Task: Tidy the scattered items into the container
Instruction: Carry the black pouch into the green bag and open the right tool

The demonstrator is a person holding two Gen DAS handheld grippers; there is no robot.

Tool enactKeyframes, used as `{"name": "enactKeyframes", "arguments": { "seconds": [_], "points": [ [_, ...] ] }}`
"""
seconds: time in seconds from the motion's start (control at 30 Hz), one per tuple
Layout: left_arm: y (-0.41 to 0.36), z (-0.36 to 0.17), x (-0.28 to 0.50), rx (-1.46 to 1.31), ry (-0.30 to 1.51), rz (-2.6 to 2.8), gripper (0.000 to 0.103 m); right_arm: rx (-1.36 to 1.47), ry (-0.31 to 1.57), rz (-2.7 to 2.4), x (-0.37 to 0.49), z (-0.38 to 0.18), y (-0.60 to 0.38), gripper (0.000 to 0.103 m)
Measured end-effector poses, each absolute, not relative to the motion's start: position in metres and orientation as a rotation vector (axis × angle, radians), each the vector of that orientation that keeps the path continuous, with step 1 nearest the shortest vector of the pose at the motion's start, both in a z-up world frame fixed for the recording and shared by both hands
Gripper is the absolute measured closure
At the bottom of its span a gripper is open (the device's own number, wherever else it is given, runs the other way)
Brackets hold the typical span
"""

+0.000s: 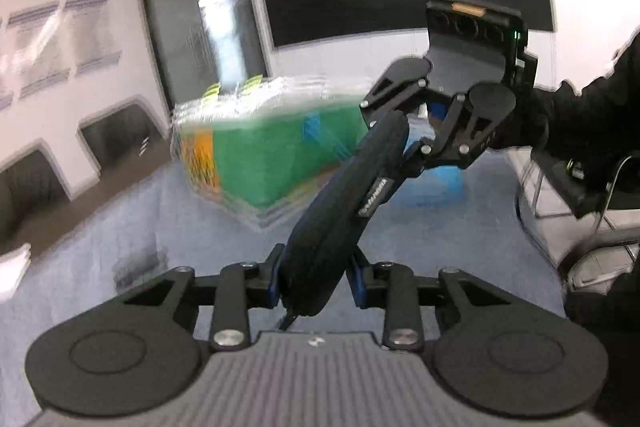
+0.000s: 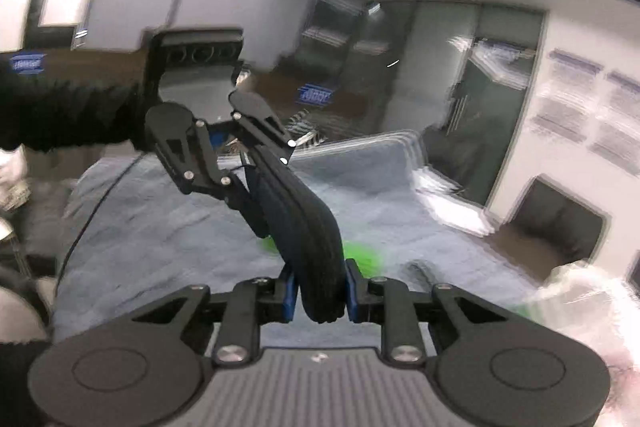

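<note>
A long dark zip case [image 1: 340, 195] hangs in the air above the blue-grey cloth [image 1: 120, 227], held at both ends. My left gripper [image 1: 314, 283] is shut on its near end in the left wrist view. My right gripper [image 1: 394, 143] clamps the far end, up and to the right. From the right wrist view the case [image 2: 304, 219] runs from my right gripper [image 2: 320, 291] up to my left gripper [image 2: 250, 183]. Behind the case stands the clear container [image 1: 256, 147], blurred, with green and orange contents and lime latches.
A green item [image 2: 360, 255] lies blurred on the cloth [image 2: 160, 227] under the case. A pale blue object [image 1: 440, 183] sits beside the container. A person's black sleeve [image 1: 580, 115] reaches in from the right. Chairs and dark cabinets ring the table.
</note>
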State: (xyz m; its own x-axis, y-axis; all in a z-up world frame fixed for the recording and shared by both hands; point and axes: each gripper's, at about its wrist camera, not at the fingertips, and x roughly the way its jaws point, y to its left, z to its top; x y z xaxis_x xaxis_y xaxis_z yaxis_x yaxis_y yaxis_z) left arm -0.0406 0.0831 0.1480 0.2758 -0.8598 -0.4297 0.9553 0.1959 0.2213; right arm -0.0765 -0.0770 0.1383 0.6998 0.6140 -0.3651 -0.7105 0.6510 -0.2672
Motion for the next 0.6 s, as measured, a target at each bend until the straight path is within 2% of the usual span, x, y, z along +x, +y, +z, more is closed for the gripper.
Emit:
{"name": "enactKeyframes", "arguments": {
  "seconds": [0.1, 0.23, 0.4, 0.47, 0.53, 0.57, 0.6],
  "points": [
    [0.017, 0.199, -0.021, 0.582, 0.095, -1.343, 0.071, -0.397, 0.236, 0.618, -0.074, 0.183, -0.133, 0.079],
    [-0.083, 0.232, 0.014, 0.637, 0.052, -1.371, 0.07, -0.331, 0.296, 0.437, -0.05, 0.213, -0.206, 0.077],
    [-0.189, 0.223, 0.063, 0.639, 0.136, -1.374, 0.07, -0.218, 0.42, 0.278, -0.002, 0.204, -0.276, 0.076],
    [-0.217, 0.213, 0.077, 0.646, 0.188, -1.37, 0.07, -0.171, 0.467, 0.236, 0.016, 0.192, -0.294, 0.072],
    [-0.237, 0.202, 0.089, 0.682, 0.245, -1.345, 0.064, -0.125, 0.538, 0.165, 0.036, 0.18, -0.305, 0.067],
    [-0.245, 0.197, 0.095, 0.705, 0.275, -1.312, 0.047, -0.113, 0.572, 0.11, 0.044, 0.174, -0.309, 0.061],
    [-0.25, 0.193, 0.098, 0.716, 0.285, -1.274, 0.035, -0.104, 0.611, 0.059, 0.052, 0.169, -0.309, 0.056]
  ]
}}
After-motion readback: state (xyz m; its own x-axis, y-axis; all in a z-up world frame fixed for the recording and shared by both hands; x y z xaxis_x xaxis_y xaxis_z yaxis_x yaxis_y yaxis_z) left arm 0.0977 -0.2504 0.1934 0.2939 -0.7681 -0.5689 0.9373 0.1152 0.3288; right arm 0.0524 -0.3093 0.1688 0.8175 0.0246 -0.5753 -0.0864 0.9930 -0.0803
